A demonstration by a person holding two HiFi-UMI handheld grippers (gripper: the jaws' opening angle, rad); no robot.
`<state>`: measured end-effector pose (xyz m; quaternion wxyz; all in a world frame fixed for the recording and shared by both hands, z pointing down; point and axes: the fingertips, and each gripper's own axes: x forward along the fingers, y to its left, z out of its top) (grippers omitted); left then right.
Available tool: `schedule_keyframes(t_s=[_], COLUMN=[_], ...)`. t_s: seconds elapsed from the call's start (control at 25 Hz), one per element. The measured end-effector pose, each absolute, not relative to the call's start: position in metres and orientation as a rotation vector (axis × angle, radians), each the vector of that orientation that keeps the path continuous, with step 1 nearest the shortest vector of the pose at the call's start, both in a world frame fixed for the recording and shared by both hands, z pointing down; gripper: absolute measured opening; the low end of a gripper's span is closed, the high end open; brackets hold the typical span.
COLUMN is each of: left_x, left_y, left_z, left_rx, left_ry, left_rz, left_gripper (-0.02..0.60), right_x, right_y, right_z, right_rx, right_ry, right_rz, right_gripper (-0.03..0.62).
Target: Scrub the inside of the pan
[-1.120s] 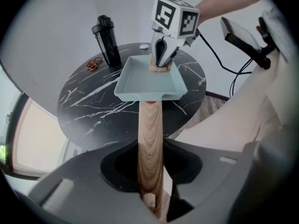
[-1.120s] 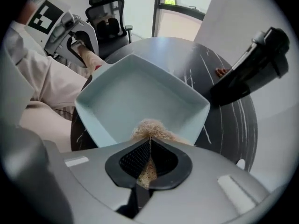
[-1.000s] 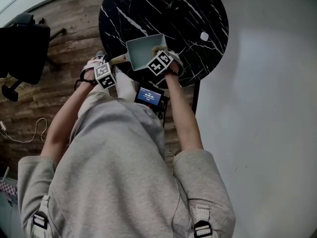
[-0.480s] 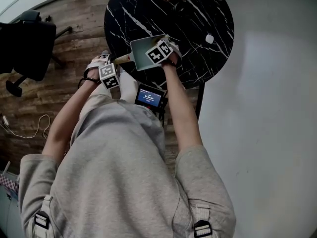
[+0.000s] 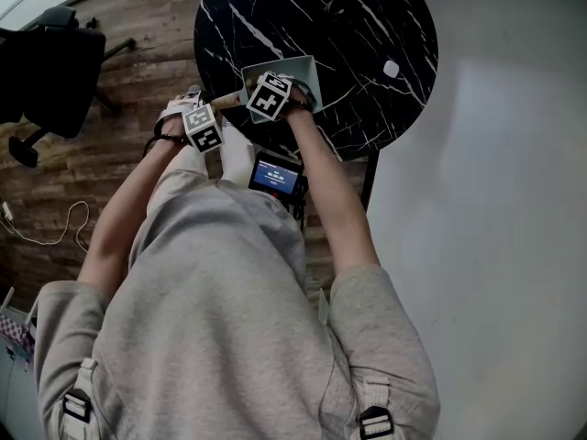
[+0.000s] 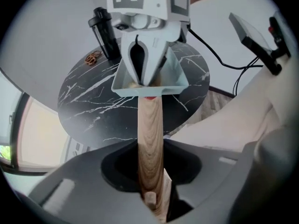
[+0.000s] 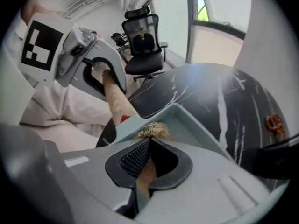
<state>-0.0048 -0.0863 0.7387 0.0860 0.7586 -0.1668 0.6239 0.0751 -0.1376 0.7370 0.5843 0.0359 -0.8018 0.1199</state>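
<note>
The right tool (image 7: 148, 143), jaws shut on a straw-coloured scrubber (image 7: 152, 130), has slid from the right rim of the pan (image 5: 295, 66) to its handle end, upper centre-left in the head view, so one stroke has crossed the pan's floor. The left tool (image 6: 152, 195), jaws closing on the wooden handle (image 6: 149, 134) it holds, steadies the pan at the lower-left edge of the black marble worktop (image 5: 367, 35). Scrubbing looks mid-course, with a return stroke likely next.
</note>
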Motion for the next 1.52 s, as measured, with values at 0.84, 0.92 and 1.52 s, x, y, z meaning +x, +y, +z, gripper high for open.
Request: schedule_keyframes(t_s=[0.84,0.92,1.52], left_x=[0.001,0.000,-0.002], left_y=[-0.095,-0.097,-0.064], left_z=[0.686,0.662,0.500], left_rx=[2.406,2.449,2.782], left_ry=[-0.736,-0.814,-1.096], left_rz=[1.608,1.496,0.916], left_gripper=[0.158,0.156,0.127], right_x=[0.114,0.117,0.090], right_y=[-0.112,-0.109,-0.055], right_z=[0.611,0.600,0.477], right_rx=[0.294,0.381,0.913], right_ry=[-2.526,-2.557,-2.713], right_rz=[0.887,0.849,0.458], right_gripper=[0.023,0.023,0.023])
